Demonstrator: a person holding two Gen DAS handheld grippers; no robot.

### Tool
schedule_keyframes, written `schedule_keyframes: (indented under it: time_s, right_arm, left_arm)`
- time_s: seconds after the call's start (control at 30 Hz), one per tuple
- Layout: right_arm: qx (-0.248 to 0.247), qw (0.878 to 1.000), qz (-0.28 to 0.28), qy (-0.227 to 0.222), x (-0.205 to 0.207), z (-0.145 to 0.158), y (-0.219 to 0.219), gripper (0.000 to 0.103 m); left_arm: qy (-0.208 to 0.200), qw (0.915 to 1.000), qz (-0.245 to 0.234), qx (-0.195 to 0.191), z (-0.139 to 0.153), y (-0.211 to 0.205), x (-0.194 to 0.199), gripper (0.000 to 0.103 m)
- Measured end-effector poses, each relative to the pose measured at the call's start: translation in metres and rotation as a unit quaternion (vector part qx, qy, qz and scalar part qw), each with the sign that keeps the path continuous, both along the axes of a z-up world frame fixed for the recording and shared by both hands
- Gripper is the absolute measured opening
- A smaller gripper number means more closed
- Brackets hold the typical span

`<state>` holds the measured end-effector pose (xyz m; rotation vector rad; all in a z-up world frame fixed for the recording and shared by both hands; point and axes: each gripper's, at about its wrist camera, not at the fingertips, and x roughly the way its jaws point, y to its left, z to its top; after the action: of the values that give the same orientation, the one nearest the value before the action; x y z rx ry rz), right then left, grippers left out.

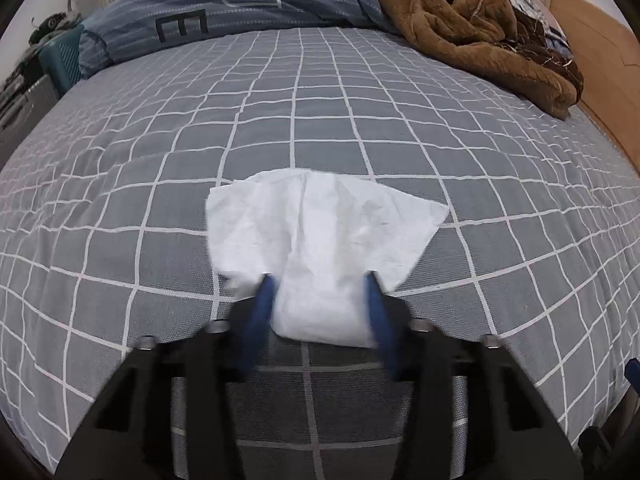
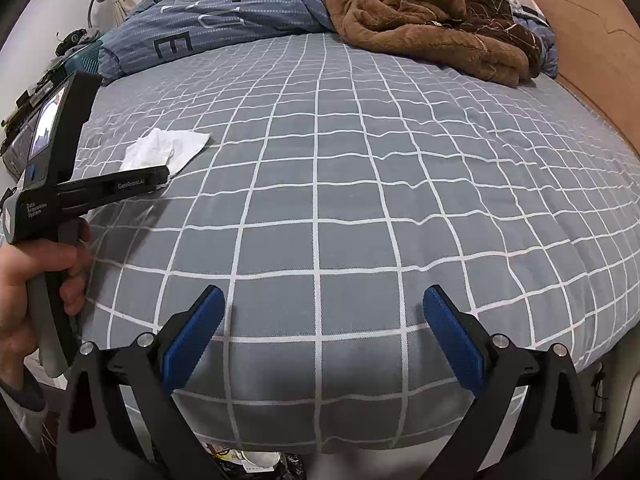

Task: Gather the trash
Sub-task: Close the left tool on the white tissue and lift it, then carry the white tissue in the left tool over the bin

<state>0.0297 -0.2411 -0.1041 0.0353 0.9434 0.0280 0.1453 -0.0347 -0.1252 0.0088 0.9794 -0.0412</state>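
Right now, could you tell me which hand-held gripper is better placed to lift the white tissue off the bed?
The left hand-held gripper: its blue fingers already flank the tissue. The right hand-held gripper hangs open over bare bedsheet, well away from it.

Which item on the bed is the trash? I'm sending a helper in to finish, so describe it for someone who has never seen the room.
Start at the bed's grey sheet with its white grid. On its near part, far from the blue duvet and brown fleece blanket piled at the far end, lies a crumpled white tissue. It is the only white, paper-thin thing there, between the left gripper fingers.
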Motion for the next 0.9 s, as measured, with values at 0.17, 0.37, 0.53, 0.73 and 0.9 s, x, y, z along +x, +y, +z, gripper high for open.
schedule_keyframes:
  time_s: [0.17,0.37,0.53,0.73,0.9]
  right_arm:
    - [-0.002,1.0,0.001,-0.002,0.002,0.0,-0.001,0.095]
    - [0.002,1.0,-0.001,-0.004,0.003,0.003,-0.002,0.095]
    - [0.004,1.0,-0.001,-0.011,0.003,0.009,0.0,0.095]
    - [-0.001,1.0,-0.004,-0.026,-0.001,0.02,0.002,0.095]
    - [0.008,0.999,-0.013,-0.032,-0.007,0.03,-0.001,0.095]
  left_arm:
    - [-0.001,0.9998,0.007,-0.021,0.005,0.008,-0.005,0.004]
    - [-0.007,0.9996,0.003,-0.028,0.013,0.01,-0.018,0.004]
    - [-0.006,0.9995,0.0,-0.032,0.02,0.011,-0.032,0.004]
    - [-0.003,0.999,-0.003,-0.044,0.031,0.017,-0.054,0.004]
    - [-0.011,0.9992,-0.014,-0.035,0.045,0.014,-0.079,0.004]
